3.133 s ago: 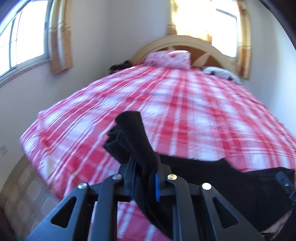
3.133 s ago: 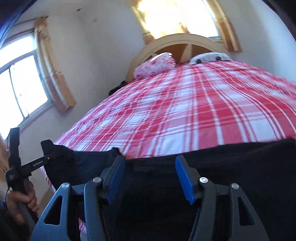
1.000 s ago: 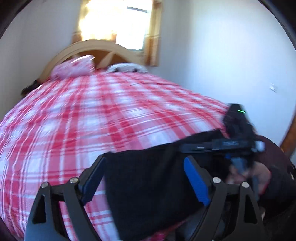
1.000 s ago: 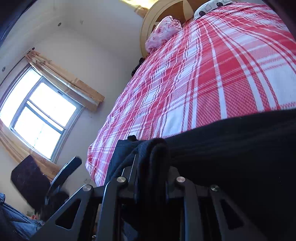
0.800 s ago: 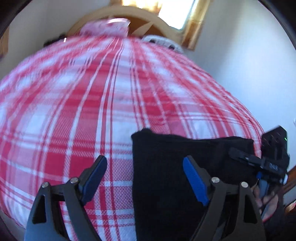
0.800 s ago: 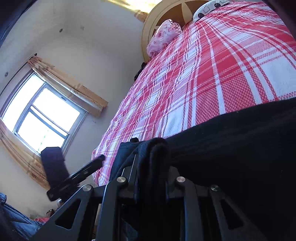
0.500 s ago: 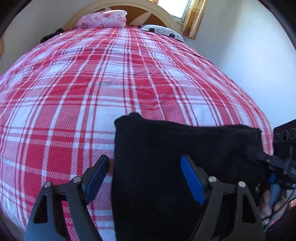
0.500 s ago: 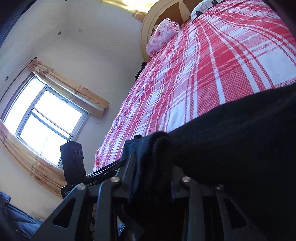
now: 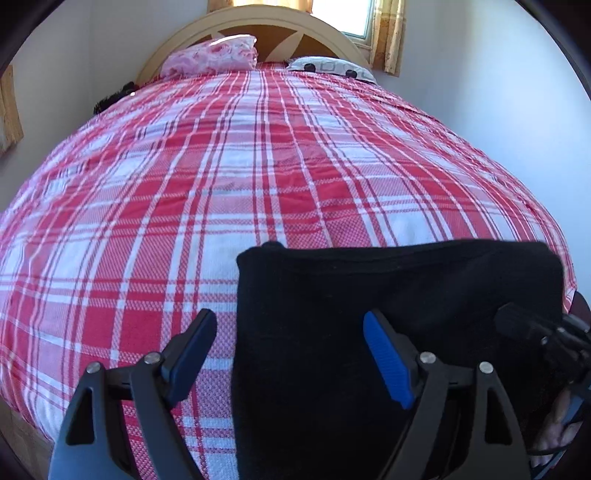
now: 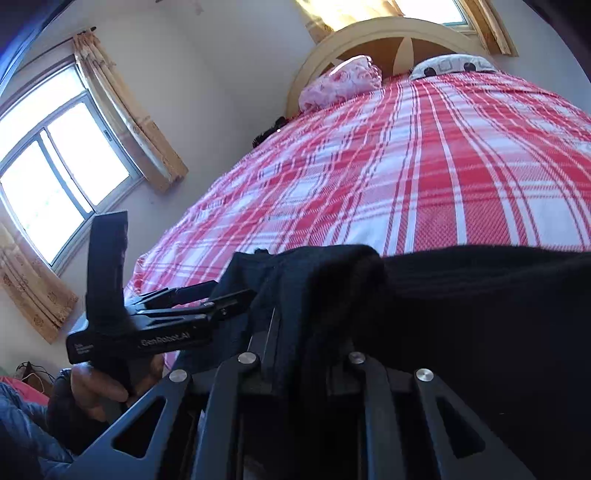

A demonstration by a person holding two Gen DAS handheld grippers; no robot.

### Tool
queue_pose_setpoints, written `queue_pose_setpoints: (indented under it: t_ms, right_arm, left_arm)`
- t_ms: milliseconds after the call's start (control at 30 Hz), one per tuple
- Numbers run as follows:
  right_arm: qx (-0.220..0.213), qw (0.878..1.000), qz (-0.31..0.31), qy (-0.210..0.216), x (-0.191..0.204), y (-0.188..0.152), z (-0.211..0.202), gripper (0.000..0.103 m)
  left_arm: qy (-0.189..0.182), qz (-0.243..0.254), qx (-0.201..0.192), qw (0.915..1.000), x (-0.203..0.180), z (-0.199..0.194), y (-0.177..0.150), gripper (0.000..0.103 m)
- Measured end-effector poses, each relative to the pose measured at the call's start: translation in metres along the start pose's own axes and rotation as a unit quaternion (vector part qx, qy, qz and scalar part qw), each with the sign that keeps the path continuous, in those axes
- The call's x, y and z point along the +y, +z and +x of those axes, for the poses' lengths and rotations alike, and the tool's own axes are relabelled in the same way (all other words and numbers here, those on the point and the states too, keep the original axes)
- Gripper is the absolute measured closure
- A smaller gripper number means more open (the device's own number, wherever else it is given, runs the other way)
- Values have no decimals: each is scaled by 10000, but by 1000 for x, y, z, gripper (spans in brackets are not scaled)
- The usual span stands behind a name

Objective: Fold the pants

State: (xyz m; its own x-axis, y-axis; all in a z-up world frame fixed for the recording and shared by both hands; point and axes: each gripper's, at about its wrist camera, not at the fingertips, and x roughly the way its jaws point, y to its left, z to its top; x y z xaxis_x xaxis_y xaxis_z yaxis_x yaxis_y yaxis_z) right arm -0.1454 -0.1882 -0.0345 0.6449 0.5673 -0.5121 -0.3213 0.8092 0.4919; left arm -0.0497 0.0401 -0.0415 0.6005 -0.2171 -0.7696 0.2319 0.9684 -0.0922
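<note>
The black pants (image 9: 388, 306) lie folded into a broad rectangle on the red and white plaid bed (image 9: 221, 166), near its foot on the right side. My left gripper (image 9: 291, 350) is open, its blue pads spread over the fold's left edge, holding nothing. My right gripper (image 10: 306, 332) is shut on a bunched edge of the pants (image 10: 461, 314), and the cloth hides its pads. The left gripper (image 10: 192, 299) also shows in the right wrist view, low at the left beside the pants. The right gripper's body shows at the right edge of the left wrist view (image 9: 546, 332).
A pink pillow (image 9: 218, 55) and a white patterned pillow (image 9: 332, 68) lie at the arched wooden headboard (image 9: 258, 26). A dark object (image 9: 110, 99) sits at the bed's far left edge. A curtained window (image 10: 55, 166) is on the left wall. White walls flank the bed.
My left gripper let go of the pants, swung over to the right side of the bed and came down over the folded cloth. My right gripper closed on the pants' edge and has tilted up.
</note>
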Motion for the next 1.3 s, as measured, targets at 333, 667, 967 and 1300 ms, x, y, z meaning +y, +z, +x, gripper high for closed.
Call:
queue_pose_setpoints:
  t_ms: [333,667,967,1300]
  right_arm:
    - [-513,9975,-202,-451,-13,25,-59,86]
    - [-495,9910,211,-1223,-64,6,-85,86]
    - [-506,9893,442,-1296,-82,-7,-88,86]
    - [-516,9863,554,-1464,-91,-14,-99,86]
  left_arm:
    - [-20,220,-29,9998,-19,-1,14,14]
    - [-296,84,80,9995,-20,6,16,14]
    - [-259,25,116,9996,-24,10,18,14]
    - [-322,304,31,9990,-42,7,18,14]
